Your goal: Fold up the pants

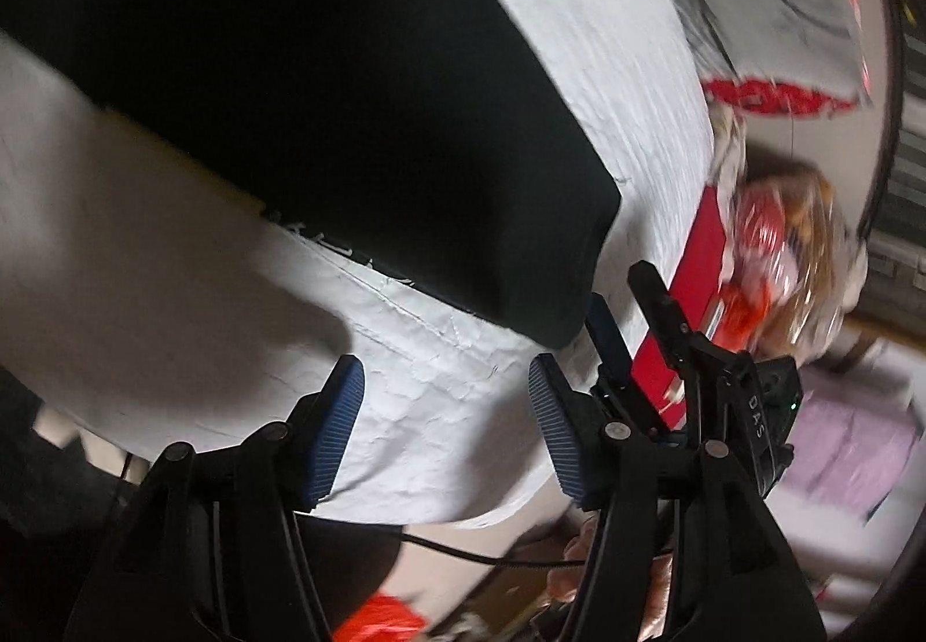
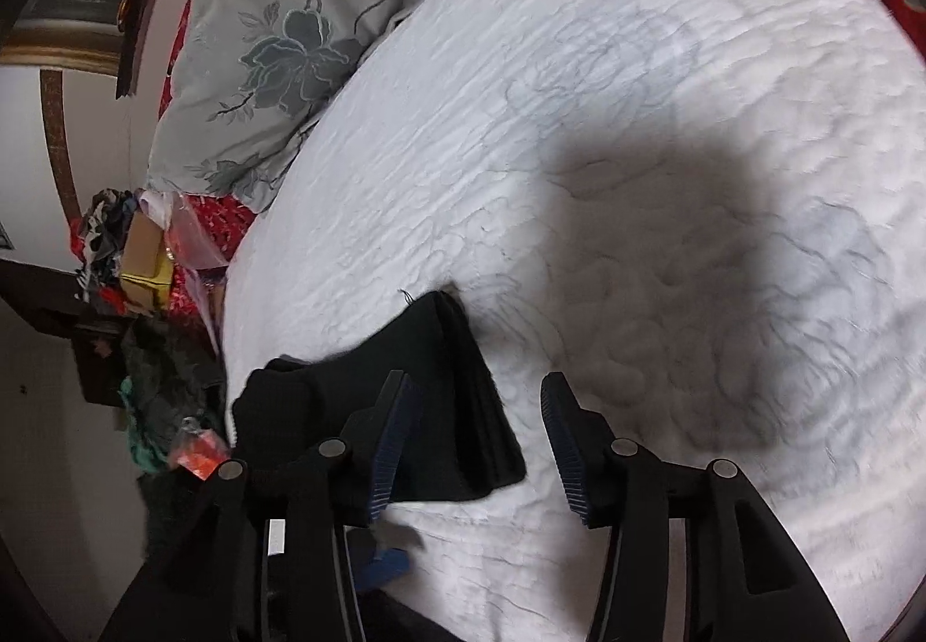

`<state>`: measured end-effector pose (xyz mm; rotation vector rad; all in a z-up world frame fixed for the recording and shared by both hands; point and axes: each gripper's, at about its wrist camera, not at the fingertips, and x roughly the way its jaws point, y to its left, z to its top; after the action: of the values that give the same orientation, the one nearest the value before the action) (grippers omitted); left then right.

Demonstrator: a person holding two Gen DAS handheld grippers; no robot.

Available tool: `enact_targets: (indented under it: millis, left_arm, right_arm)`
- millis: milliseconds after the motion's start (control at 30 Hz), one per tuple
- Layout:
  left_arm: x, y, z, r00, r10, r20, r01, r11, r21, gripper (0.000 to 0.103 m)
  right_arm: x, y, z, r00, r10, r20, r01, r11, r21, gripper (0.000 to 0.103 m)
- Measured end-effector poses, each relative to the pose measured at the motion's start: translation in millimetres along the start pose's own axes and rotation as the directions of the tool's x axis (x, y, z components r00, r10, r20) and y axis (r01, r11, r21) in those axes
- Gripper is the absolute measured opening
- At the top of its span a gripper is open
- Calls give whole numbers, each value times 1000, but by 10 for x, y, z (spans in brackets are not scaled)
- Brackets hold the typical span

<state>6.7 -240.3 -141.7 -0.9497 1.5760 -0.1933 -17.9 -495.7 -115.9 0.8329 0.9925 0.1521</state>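
- Over the white quilted bedcover point(image 1: 474, 410), seen from my left wrist, my left gripper point(image 1: 445, 433) has its blue pads spread wide with only cover between them; it grasps nothing.
- Ahead of those pads lie the black pants point(image 1: 278, 109), a broad flat slab on the cover. Their long axis runs from upper left down to lower right, ending in a rounded corner just beyond my right-hand pad.
- My right gripper point(image 1: 631, 306) shows beside that corner, its fingers apart and, as far as the blur allows, close to the cloth but not pinching it.
- From my right wrist, the same gripper point(image 2: 477, 439) is spread open and grips nothing. The pants point(image 2: 451, 399) sit low and left, partly behind my left-hand finger, near the bed's edge.
- Stacked layers show along the pants' right side, so I judge them already folded at least once; that edge runs away from me toward the far tip.
- I take this as the pause between folds or the last tidy-up. A next fold would call for both grippers to pinch an end's corners through every layer and carry it along the long axis.
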Motion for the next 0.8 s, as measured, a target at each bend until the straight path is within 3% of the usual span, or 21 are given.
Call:
enact_targets:
  millis: [300, 567, 667, 800]
  left_arm:
    - [217, 18, 5, 1000, -25, -14, 24, 998, -55, 58]
    - [245, -43, -27, 999, -28, 29, 31, 995, -92, 68]
    - [247, -123, 34, 995, -93, 41, 96, 993, -63, 68]
    - [274, -63, 65, 992, -125, 35, 127, 989, -70, 65]
  right_arm:
    - [307, -41, 359, 992, 83, -98, -82, 997, 14, 50]
    - [404, -114, 465, 975, 177, -133, -171, 984, 57, 55]
    - [421, -137, 465, 970, 198, -143, -191, 979, 66, 55]
    - [442, -212, 469, 958, 244, -150, -227, 966, 119, 55]
